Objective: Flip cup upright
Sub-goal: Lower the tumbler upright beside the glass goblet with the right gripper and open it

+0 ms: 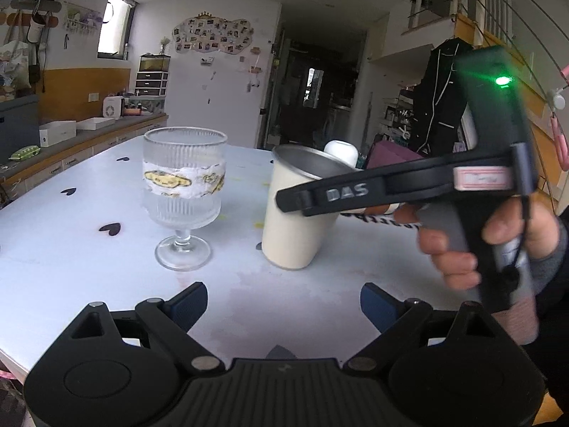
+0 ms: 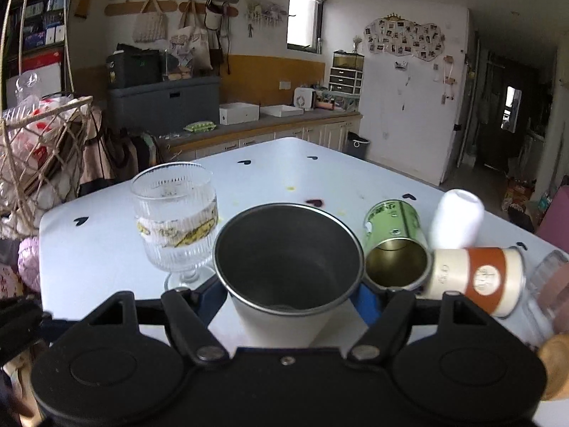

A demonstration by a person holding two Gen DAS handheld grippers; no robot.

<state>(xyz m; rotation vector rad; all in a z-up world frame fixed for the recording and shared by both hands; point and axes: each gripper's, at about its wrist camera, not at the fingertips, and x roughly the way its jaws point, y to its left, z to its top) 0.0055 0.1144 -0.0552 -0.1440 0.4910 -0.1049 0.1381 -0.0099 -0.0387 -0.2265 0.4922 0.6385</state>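
Note:
A cream metal cup [image 1: 291,220] stands on the white table, mouth up and tilted a little; it also shows in the right wrist view [image 2: 284,316], with its steel inside open to the camera. My right gripper [image 2: 290,295] is around it, a blue-padded finger on each side, and shows from the side in the left wrist view [image 1: 302,199]. My left gripper [image 1: 284,306] is open and empty, near the table's front edge, short of the cup.
A ribbed stemmed glass [image 1: 185,192] stands upright left of the cup [image 2: 176,220]. To the right lie a green tin [image 2: 394,245], a white cup [image 2: 457,217], a cream-and-orange cup [image 2: 476,277] and a clear glass [image 2: 547,284]. The white table [image 1: 71,249] has heart stickers.

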